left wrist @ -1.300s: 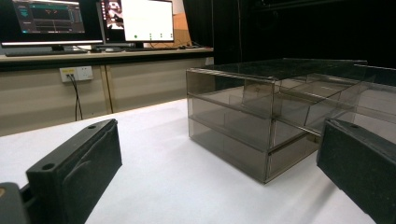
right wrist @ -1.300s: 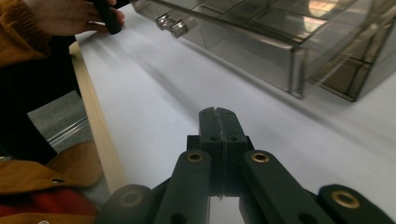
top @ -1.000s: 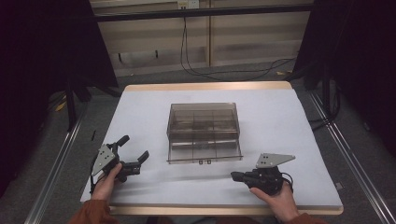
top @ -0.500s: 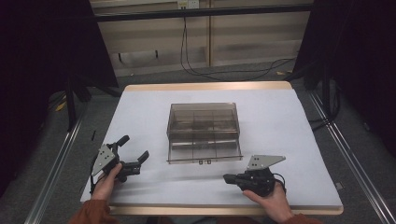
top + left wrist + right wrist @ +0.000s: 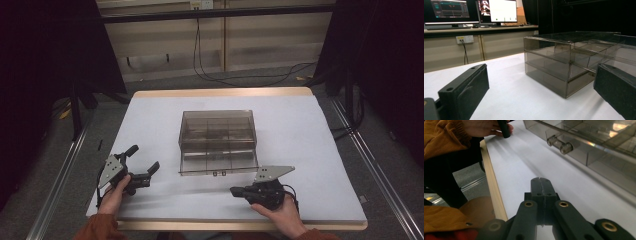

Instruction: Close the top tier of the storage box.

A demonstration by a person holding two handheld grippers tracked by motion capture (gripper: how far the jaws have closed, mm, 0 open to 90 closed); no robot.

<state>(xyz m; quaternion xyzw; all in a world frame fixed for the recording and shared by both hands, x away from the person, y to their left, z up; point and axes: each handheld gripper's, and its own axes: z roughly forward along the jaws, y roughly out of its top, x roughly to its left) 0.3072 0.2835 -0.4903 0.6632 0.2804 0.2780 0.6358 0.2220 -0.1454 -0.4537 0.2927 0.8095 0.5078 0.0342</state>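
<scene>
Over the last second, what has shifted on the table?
The right claw, shut and empty, slid leftward along the table's near edge, below the drawer box's front. The left claw stayed put, open and empty; the box hasn't moved.

overhead plus two low gripper-mounted views

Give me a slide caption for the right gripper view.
Shut right gripper low over the white table, near the clear drawer unit's two knobs.
</scene>
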